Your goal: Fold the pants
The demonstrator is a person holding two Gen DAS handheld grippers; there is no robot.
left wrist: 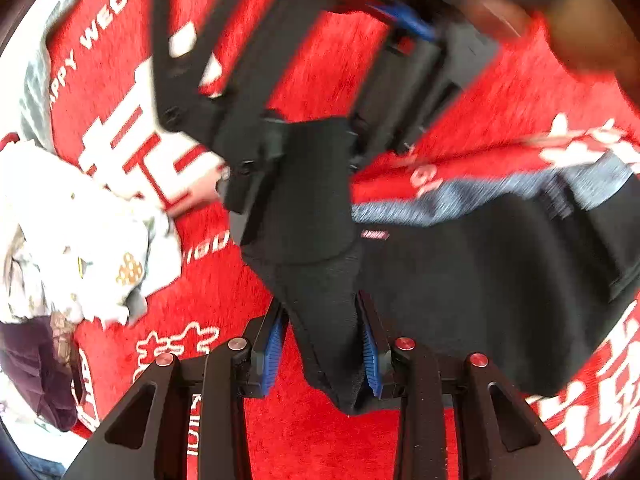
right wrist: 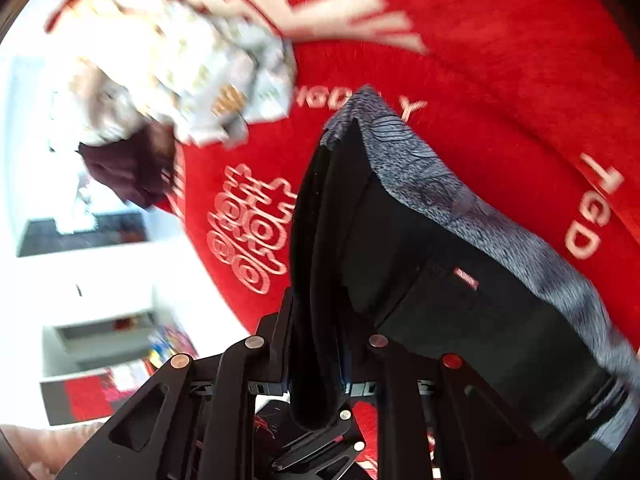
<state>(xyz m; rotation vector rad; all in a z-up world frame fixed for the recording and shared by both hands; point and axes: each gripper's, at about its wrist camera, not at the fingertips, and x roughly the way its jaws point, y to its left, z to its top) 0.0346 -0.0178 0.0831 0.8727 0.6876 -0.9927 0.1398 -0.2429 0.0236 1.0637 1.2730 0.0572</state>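
The black pants (left wrist: 460,280) with a grey heathered waistband (left wrist: 480,196) lie over a red mat (left wrist: 320,440). My left gripper (left wrist: 322,344) is shut on a corner of the black fabric, held between its blue pads (left wrist: 272,352). The right gripper (left wrist: 400,64) shows blurred at the top of the left wrist view, holding the same fabric. In the right wrist view my right gripper (right wrist: 316,344) is shut on a bunched fold of the pants (right wrist: 440,300), with the grey waistband (right wrist: 460,196) running off to the right.
A heap of white patterned clothes (left wrist: 80,232) and a dark maroon garment (left wrist: 36,368) lie at the left of the mat; they also show in the right wrist view (right wrist: 180,64). The red mat (right wrist: 500,60) carries white lettering. White shelving (right wrist: 100,340) stands beyond the mat.
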